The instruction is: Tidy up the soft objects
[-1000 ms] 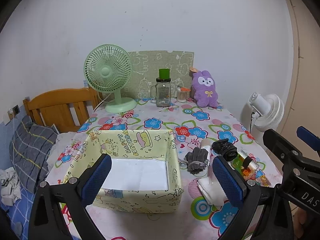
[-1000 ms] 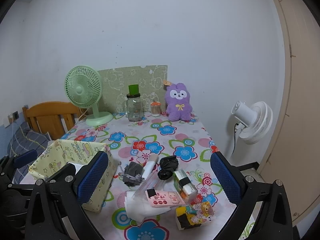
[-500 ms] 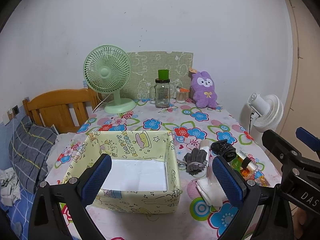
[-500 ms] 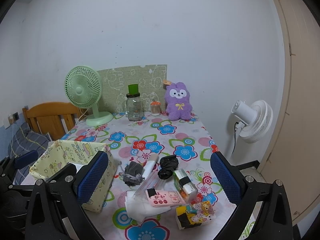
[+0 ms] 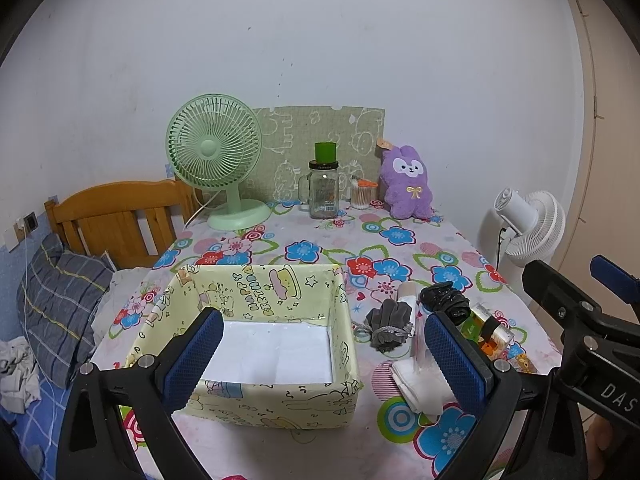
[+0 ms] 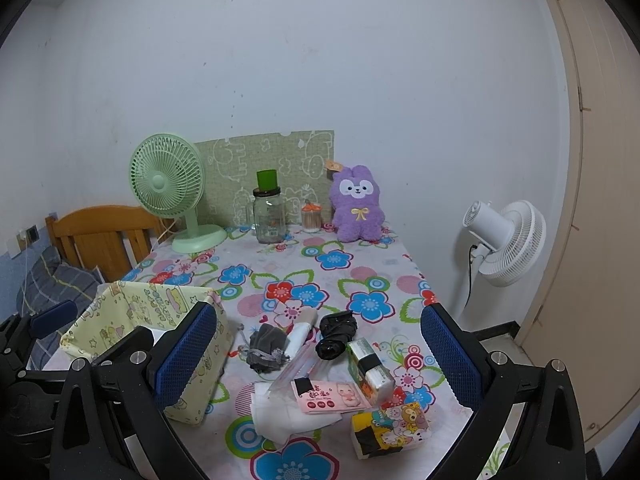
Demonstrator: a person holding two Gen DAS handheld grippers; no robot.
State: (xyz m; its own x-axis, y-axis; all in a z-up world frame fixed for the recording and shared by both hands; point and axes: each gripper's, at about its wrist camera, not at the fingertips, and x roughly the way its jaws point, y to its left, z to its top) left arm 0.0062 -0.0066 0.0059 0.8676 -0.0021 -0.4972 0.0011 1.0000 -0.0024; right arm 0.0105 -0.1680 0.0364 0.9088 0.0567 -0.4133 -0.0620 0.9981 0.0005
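In the left wrist view, the left gripper [image 5: 324, 354] is held spread wide and empty above the yellow box [image 5: 280, 404] at lower centre; a grey pouch [image 5: 389, 322] lies just right of the box.

In the right wrist view, the right gripper [image 6: 318, 354] is likewise spread and empty, framing the grey pouch [image 6: 265, 350], a black bundle [image 6: 337, 334] and white tissues [image 6: 282, 414] at lower centre; a purple plush [image 6: 357, 204] is seen at the table's far edge.
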